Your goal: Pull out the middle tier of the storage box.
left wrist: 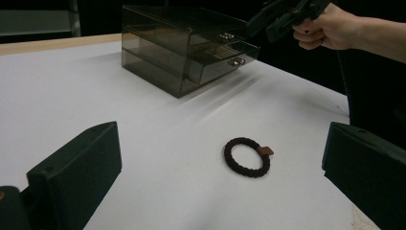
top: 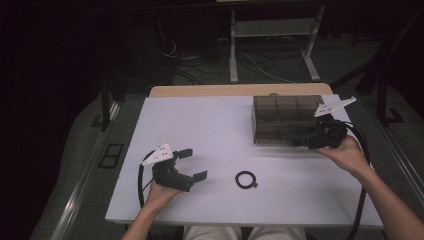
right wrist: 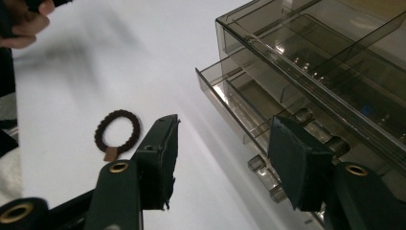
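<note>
**Right hand-held gripper at the drawer front, hair tie lying loose**

Much of the room beyond the tabletop (top: 210,125) is too dark to read, and in the high view the right hand-held gripper (top: 305,142) merges with the smoky box, so its jaw tips are hard to separate there. Its own view is clearer: the right hand-held gripper (right wrist: 222,158) has its two black jaws partly apart, with nothing between the pads. The far jaw stands just in front of a small clear knob (right wrist: 306,117) on the drawer; whether it touches I cannot tell. The lower drawer (right wrist: 234,103) is pulled slightly out of the drawer box (top: 287,120), a translucent grey plastic case with dividers showing through its top; its right edge is cut off in the right gripper view.

The left hand-held gripper (top: 192,164) rests low at the near left, jaws wide apart and empty. Between the two, on the bare white tabletop, lies the hair tie (top: 246,179), a dark braided ring with a small brown tab, well apart from the box.
</note>
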The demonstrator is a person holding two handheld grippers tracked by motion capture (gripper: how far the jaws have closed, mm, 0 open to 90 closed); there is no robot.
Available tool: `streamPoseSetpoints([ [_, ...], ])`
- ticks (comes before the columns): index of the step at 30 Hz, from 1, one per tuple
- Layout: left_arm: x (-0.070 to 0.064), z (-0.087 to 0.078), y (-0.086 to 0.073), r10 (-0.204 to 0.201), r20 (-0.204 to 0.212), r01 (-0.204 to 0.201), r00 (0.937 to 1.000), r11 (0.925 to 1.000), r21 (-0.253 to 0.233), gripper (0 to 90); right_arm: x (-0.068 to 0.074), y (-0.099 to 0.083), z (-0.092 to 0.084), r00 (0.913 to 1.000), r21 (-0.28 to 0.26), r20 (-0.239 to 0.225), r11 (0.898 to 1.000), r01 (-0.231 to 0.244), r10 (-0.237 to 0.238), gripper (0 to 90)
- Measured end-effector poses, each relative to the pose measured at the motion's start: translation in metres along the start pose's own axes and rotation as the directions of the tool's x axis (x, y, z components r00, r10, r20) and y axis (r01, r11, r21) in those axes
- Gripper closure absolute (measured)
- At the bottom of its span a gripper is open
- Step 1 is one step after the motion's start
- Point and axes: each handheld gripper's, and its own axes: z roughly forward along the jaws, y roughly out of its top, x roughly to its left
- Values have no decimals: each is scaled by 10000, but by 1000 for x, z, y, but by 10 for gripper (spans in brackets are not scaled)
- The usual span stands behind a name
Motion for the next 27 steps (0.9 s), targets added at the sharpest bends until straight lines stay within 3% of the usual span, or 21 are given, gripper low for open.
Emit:
streamPoseSetpoints([
  [14,1,0,0,33,-11,-33,10000,10000,15,0,-6,-4,15,9962,267,344,9965,790,-799,505],
  [27,1,0,0,23,-52,-23,10000,10000,23,0,-9,-6,28,9921,331,442,9927,1160,-1174,538],
])
